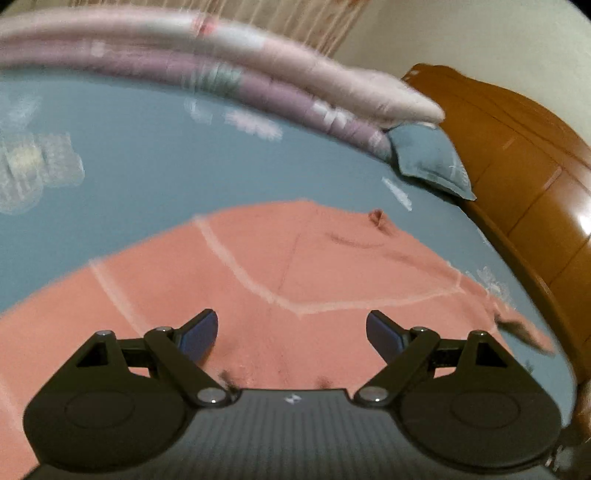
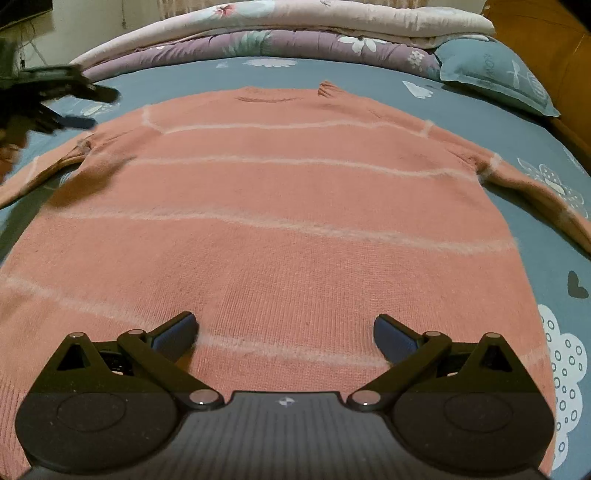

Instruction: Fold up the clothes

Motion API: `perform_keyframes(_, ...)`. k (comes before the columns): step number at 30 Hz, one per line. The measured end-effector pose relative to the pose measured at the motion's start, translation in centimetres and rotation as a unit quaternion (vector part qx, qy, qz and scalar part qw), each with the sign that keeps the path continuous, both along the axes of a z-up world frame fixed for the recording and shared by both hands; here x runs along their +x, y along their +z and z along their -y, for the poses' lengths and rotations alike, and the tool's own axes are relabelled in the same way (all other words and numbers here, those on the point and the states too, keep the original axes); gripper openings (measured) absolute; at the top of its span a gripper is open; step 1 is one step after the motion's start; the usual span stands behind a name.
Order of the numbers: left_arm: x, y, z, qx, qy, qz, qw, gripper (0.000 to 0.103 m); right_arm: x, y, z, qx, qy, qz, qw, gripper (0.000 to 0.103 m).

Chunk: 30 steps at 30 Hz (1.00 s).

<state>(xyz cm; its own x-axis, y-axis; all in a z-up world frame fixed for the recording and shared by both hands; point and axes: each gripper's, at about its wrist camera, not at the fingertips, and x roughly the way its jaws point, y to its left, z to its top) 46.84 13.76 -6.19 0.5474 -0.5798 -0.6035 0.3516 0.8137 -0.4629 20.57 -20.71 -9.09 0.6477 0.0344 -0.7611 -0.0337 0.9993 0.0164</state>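
A salmon-pink knitted sweater (image 2: 280,206) with thin pale stripes lies spread flat on the bed, collar at the far end, both sleeves out to the sides. My right gripper (image 2: 284,332) hovers over the sweater's lower body, open, with nothing between its fingers. In the blurred left wrist view my left gripper (image 1: 291,332) is open above the sweater (image 1: 258,280), empty too. The right wrist view shows that left gripper (image 2: 79,105) as a dark blurred shape at the far left, near the left shoulder and sleeve.
The blue-grey floral bedsheet (image 2: 498,122) covers the bed. Folded pink and purple quilts (image 2: 280,33) lie along the far side, with a blue pillow (image 2: 495,77) at their right end. A brown wooden headboard (image 1: 524,177) runs along the right.
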Motion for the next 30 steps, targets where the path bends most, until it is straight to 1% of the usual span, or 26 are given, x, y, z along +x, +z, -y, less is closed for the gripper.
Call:
perform_keyframes(1, 0.1, -1.0, -0.1, -0.006, 0.003, -0.010, 0.9999, 0.087, 0.0, 0.0, 0.0, 0.000, 0.000, -0.001, 1.000, 0.103)
perform_keyframes(2, -0.1, -1.8, -0.4, -0.008, 0.008, -0.013, 0.9999, 0.084, 0.0, 0.0, 0.0, 0.000, -0.001, -0.001, 1.000, 0.103)
perform_keyframes(3, -0.6, -2.2, -0.9, -0.006, 0.011, -0.009, 0.9999, 0.085, 0.0, 0.0, 0.0, 0.000, -0.001, -0.001, 1.000, 0.103)
perform_keyframes(6, -3.0, -2.3, -3.0, 0.009, 0.016, 0.018, 0.9997, 0.083, 0.1, 0.1, 0.0, 0.001, -0.001, -0.002, 1.000, 0.103)
perform_keyframes(7, -3.7, -2.3, -3.9, 0.013, 0.019, 0.021, 0.9995, 0.083, 0.1, 0.1, 0.0, 0.001, -0.001, -0.002, 1.000, 0.103)
perform_keyframes(9, -5.0, -2.1, -6.2, 0.019, 0.028, 0.017, 0.9993, 0.083, 0.1, 0.1, 0.0, 0.001, -0.001, -0.001, 1.000, 0.103)
perform_keyframes(11, -6.1, -1.6, -8.7, 0.010, 0.032, 0.005, 0.9994, 0.083, 0.1, 0.0, 0.0, 0.002, -0.001, 0.001, 1.000, 0.103)
perform_keyframes(12, -6.6, -1.1, -9.7, 0.010, 0.039, 0.001, 0.9992, 0.085, 0.1, 0.0, 0.0, 0.002, -0.001, 0.000, 1.000, 0.103)
perform_keyframes(13, -6.9, -0.5, -10.4, 0.020, 0.055, 0.003, 0.9983, 0.086, 0.1, 0.0, 0.0, 0.002, -0.002, -0.001, 1.000, 0.103)
perform_keyframes(15, -7.2, 0.2, -11.8, 0.021, 0.070, 0.021, 0.9971, 0.088, 0.3, 0.1, 0.0, 0.002, -0.003, -0.001, 1.000, 0.103)
perform_keyframes(16, -7.1, 0.1, -12.5, 0.012, 0.074, 0.020, 0.9970, 0.092, 0.3, 0.1, 0.0, 0.002, -0.003, -0.001, 1.000, 0.103)
perform_keyframes(17, -6.7, -0.5, -13.0, 0.010, 0.081, 0.014, 0.9966, 0.093, 0.3, 0.1, 0.0, 0.002, -0.003, -0.001, 1.000, 0.103)
perform_keyframes(18, -6.3, -1.3, -13.3, 0.016, 0.091, 0.010, 0.9957, 0.093, 0.3, 0.1, 0.0, 0.002, -0.003, -0.001, 1.000, 0.103)
perform_keyframes(19, -5.8, -2.0, -13.7, 0.021, 0.101, 0.005, 0.9946, 0.088, 0.3, 0.1, 0.0, 0.002, -0.002, -0.002, 1.000, 0.103)
perform_keyframes(21, -5.9, -2.5, -14.8, 0.040, 0.122, 0.023, 0.9914, 0.087, 0.5, 0.2, 0.0, 0.002, -0.001, -0.006, 1.000, 0.103)
perform_keyframes(24, -5.6, -2.2, -16.3, 0.084, 0.183, 0.015, 0.9794, 0.087, 0.5, 0.2, 0.0, 0.002, 0.001, -0.009, 1.000, 0.103)
perform_keyframes(25, -5.7, -2.2, -16.9, 0.087, 0.197, 0.008, 0.9765, 0.086, 0.5, 0.2, 0.0, 0.002, 0.001, -0.008, 1.000, 0.103)
perform_keyframes(26, -5.9, -2.0, -17.2, 0.085, 0.196, 0.007, 0.9768, 0.086, 0.5, 0.2, 0.1, 0.002, 0.001, -0.008, 1.000, 0.103)
perform_keyframes(29, -7.0, -0.9, -17.2, 0.081, 0.177, 0.018, 0.9807, 0.087, 0.6, 0.2, 0.0, 0.002, -0.002, -0.008, 1.000, 0.103)
perform_keyframes(30, -7.4, -0.6, -16.9, 0.086, 0.169, 0.027, 0.9815, 0.088, 0.6, 0.2, -0.1, 0.002, -0.003, -0.008, 1.000, 0.103)
